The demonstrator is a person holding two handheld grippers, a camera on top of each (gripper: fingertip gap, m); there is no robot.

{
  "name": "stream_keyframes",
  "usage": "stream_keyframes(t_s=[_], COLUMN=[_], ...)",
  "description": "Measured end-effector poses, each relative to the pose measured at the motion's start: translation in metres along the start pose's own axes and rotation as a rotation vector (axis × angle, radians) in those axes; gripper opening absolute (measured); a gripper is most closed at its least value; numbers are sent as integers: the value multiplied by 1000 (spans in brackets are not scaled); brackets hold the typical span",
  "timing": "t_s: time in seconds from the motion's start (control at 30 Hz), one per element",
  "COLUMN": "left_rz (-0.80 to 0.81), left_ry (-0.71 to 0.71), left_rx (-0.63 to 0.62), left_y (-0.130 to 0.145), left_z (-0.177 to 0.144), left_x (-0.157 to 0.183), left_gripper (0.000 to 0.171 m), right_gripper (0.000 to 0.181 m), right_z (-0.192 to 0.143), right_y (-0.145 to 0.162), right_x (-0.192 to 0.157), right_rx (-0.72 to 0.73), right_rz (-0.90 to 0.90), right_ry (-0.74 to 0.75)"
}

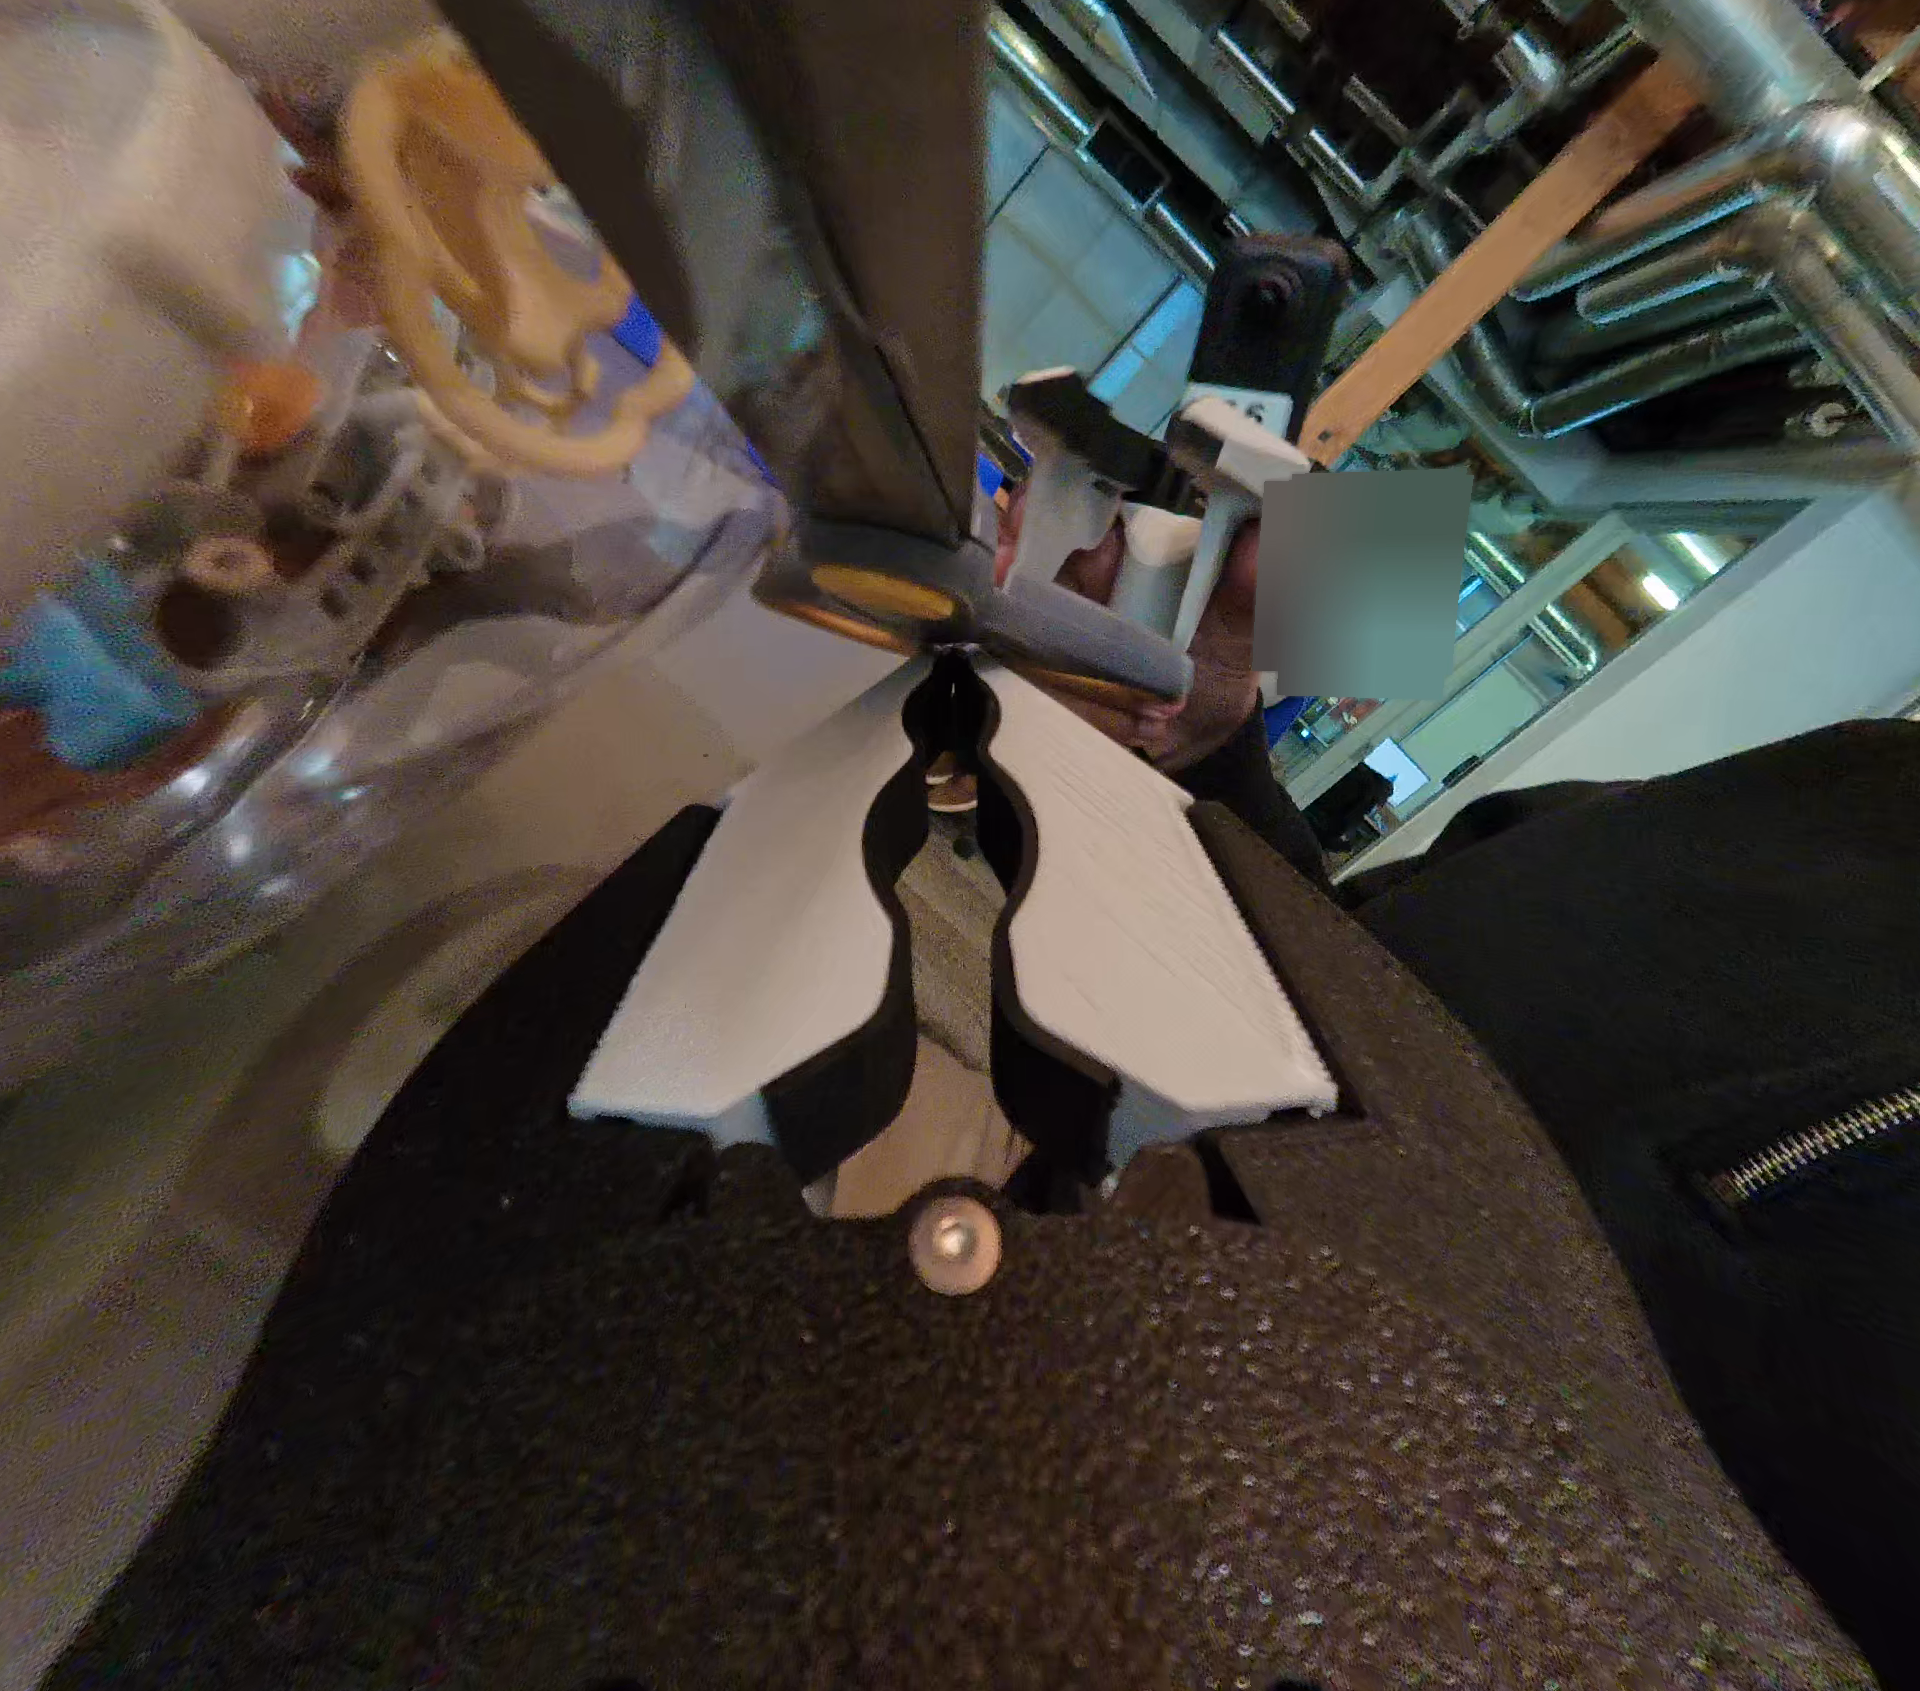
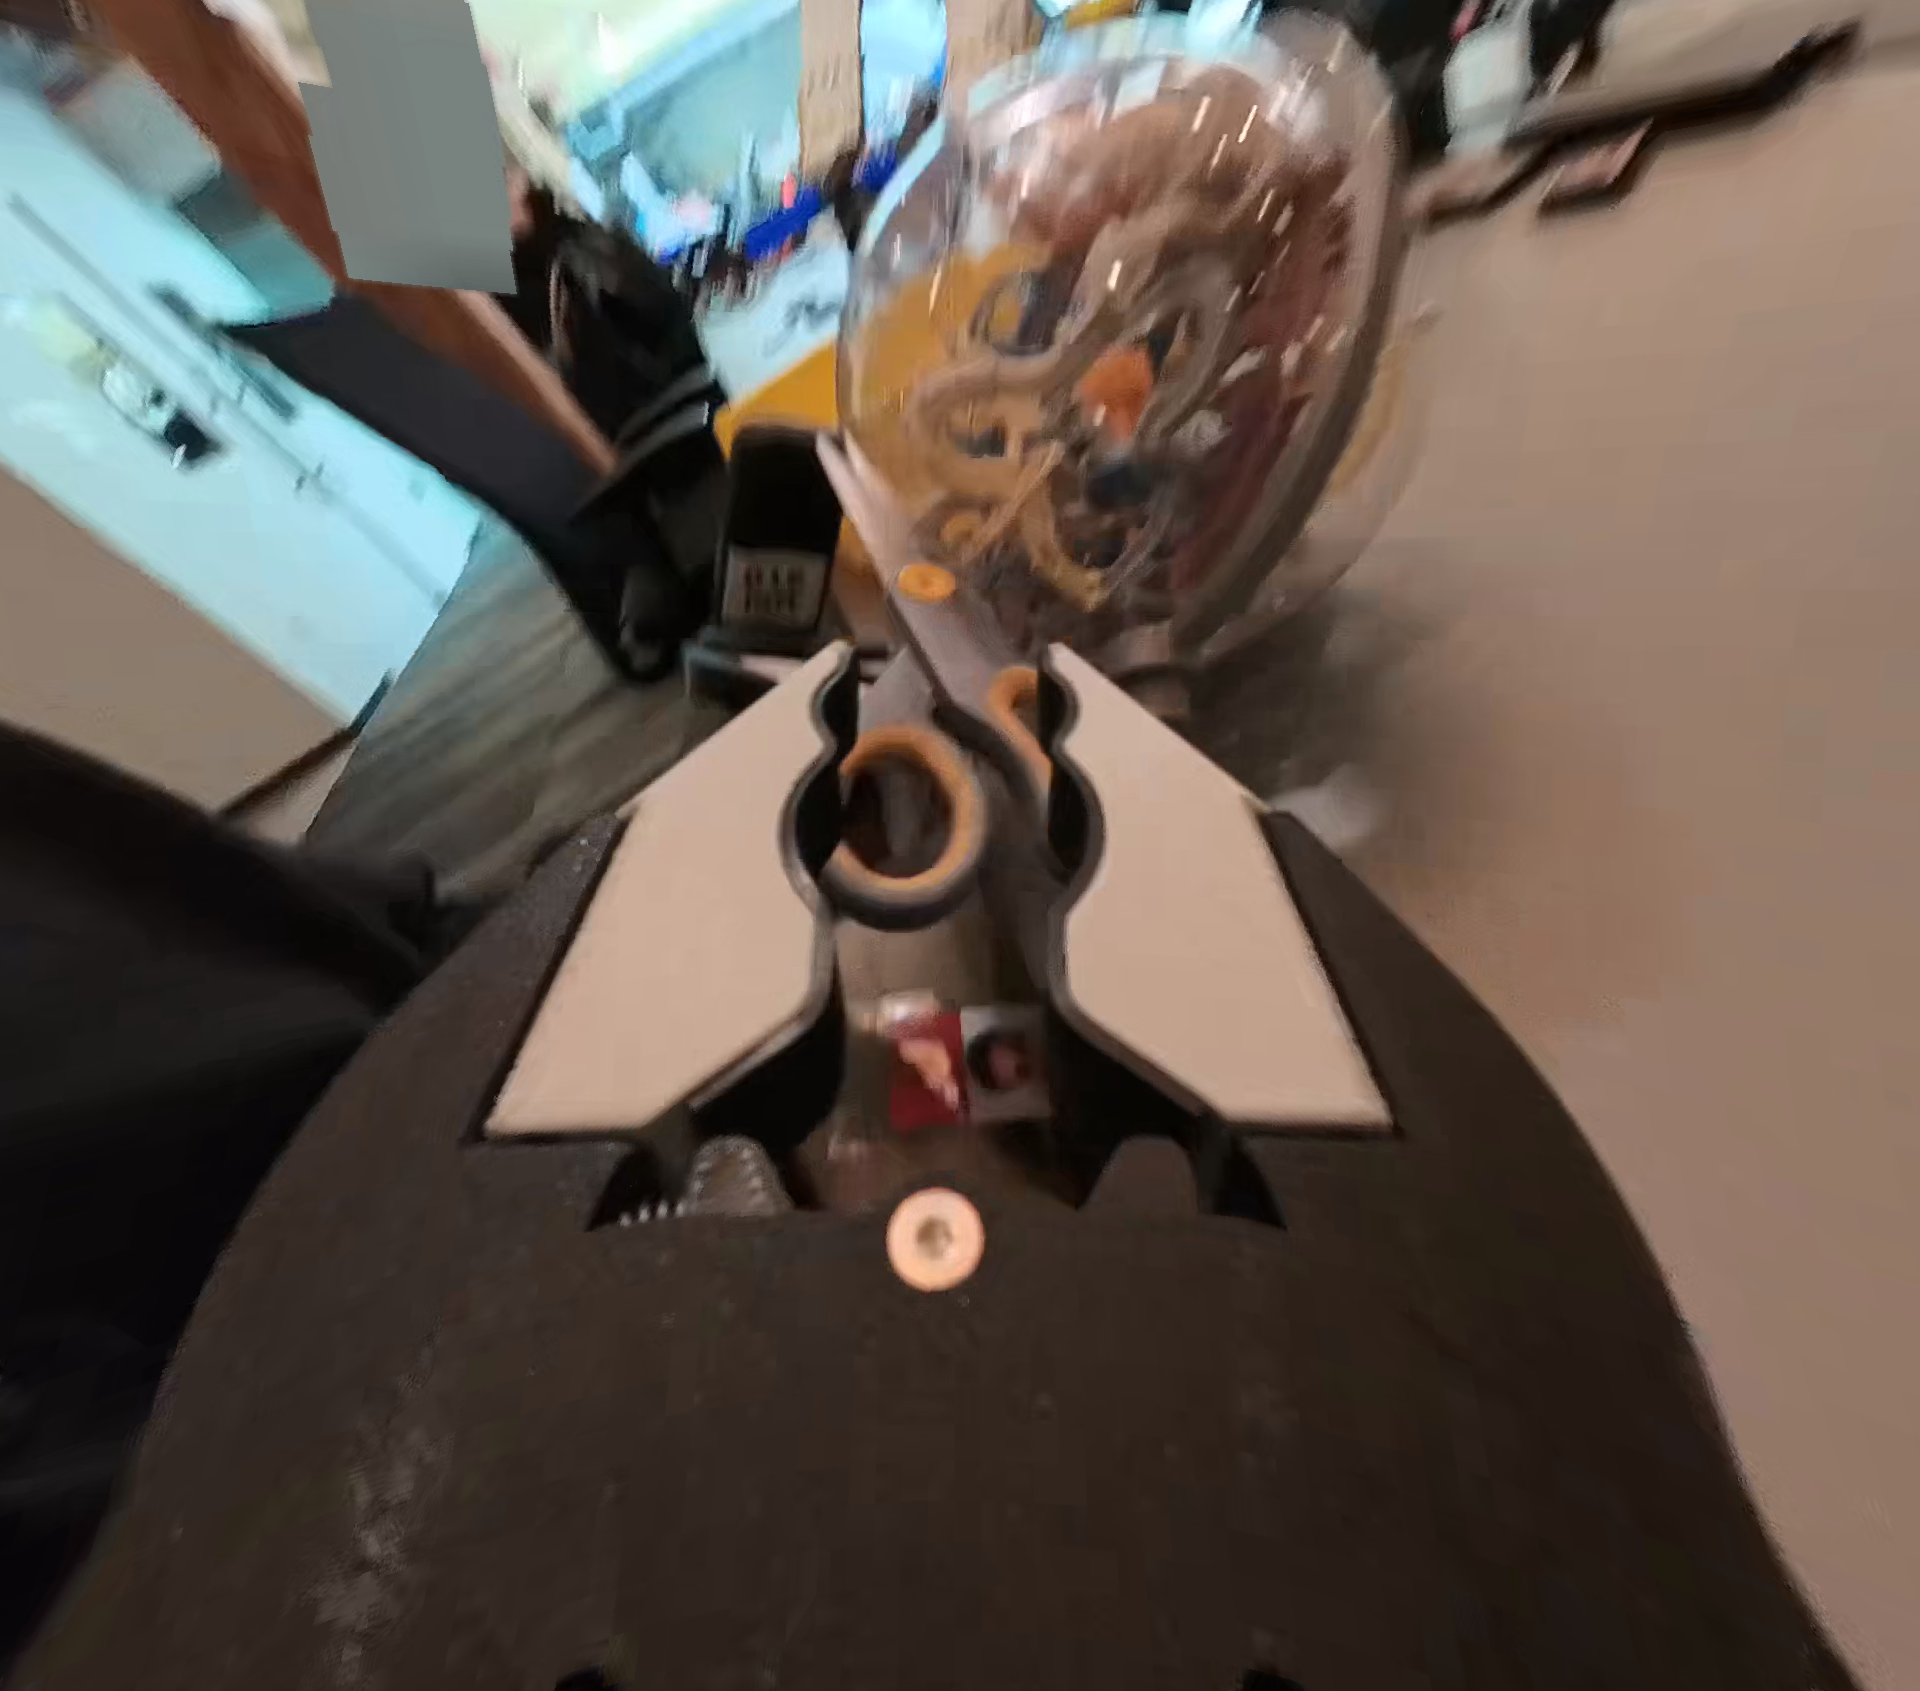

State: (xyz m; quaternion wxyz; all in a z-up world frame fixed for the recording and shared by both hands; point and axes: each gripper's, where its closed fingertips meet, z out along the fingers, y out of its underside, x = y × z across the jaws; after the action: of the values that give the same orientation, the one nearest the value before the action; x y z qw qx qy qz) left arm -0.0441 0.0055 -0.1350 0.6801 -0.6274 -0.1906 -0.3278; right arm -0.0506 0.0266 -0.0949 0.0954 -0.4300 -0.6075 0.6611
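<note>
A pair of grey scissors (image 1: 1081, 633) with orange-lined handles is held up in the air, blades pointing up beside a round clear glass jar (image 1: 260, 498) full of small odds and ends. My left gripper (image 1: 951, 675) is shut, its tips meeting right under the scissors by the orange pivot. I cannot tell whether they pinch an edge. In the right wrist view the scissors' handle loops (image 2: 904, 820) sit between the pads of my right gripper (image 2: 951, 665), touching both sides. The blade runs up-left past the jar (image 2: 1143, 353). The right gripper also shows in the left wrist view (image 1: 1138, 519).
The jar stands on a beige table (image 2: 1662, 602). A person in a black jacket (image 1: 1662, 914) is close on the right. The table's edge and the floor (image 2: 468, 706) lie to the left. The right wrist view is blurred by motion. My right fingertips sit around 5 cm from my left ones.
</note>
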Motion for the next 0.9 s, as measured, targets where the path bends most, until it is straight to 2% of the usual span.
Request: stream_keyframes(t_s=[0.1,0.2,0.27,0.4,0.63,0.8,0.9], left_rz=[5,-22,-28,-11,-47,-64,-59], left_ry=[-17,-6,-34,-156,-174,-186,-190], left_rx=[-12,38,37,15,74,74,70], left_y=[-3,-14,-12,-6,-19,-19,-19], left_z=[-5,-9,-11,-14,-23,-24,-25], left_x=[-3,0,-7,-31,-37,-42,-43], left_gripper=[0,0,0,0,0,0,0], right_gripper=[36,38,34,34,34,34,35], right_z=[22,30,30,27,17,4,2], right_y=[36,62,62,71,81,65,68], right_x=[8,27,32,37,49,67,75], right_rx=[-242,-401,-396,-407,-425,-417,-477], right_rz=[-13,-140,-180,-111,-123,-212,-264], right_ry=[-22,71,90,84,159,239,215])
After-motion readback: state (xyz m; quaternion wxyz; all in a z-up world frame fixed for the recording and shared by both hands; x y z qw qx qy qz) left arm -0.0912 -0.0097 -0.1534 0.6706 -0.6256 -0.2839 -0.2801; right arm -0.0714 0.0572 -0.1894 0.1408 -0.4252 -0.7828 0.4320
